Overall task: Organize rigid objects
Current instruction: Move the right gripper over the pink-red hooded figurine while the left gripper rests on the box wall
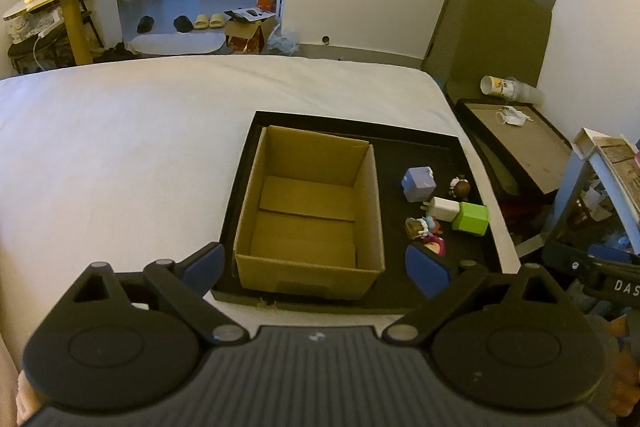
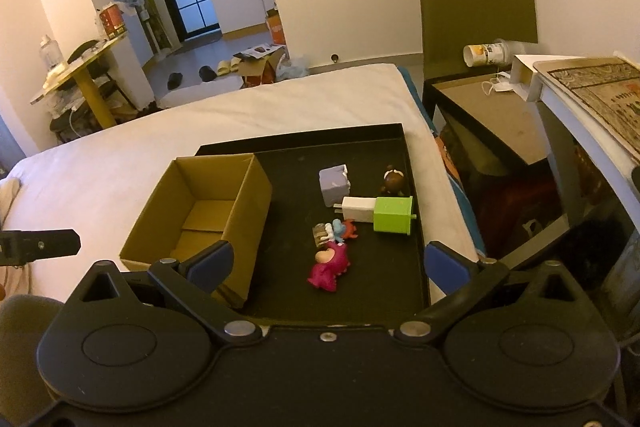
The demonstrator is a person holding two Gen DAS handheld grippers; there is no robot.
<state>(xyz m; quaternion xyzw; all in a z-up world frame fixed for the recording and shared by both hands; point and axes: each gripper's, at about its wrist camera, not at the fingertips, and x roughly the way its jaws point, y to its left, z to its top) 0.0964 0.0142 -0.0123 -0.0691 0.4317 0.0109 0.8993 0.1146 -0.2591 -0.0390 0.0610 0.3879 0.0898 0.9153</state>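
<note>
**Both hand-held grippers spread wide, holding nothing**

My left hand-held gripper (image 1: 316, 267) has its blue-padded fingers (image 1: 206, 265) wide apart, nothing between them. Same with my right hand-held gripper (image 2: 330, 265): pads (image 2: 446, 265) wide apart, no grip on anything. Both point forward and tilt down a bit. The right one's body edges into the left view's right side.

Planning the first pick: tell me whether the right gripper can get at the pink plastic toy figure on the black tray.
Probably yes: the right gripper is open, and the pink plastic toy figure lies uncovered ahead between its fingers.
</note>
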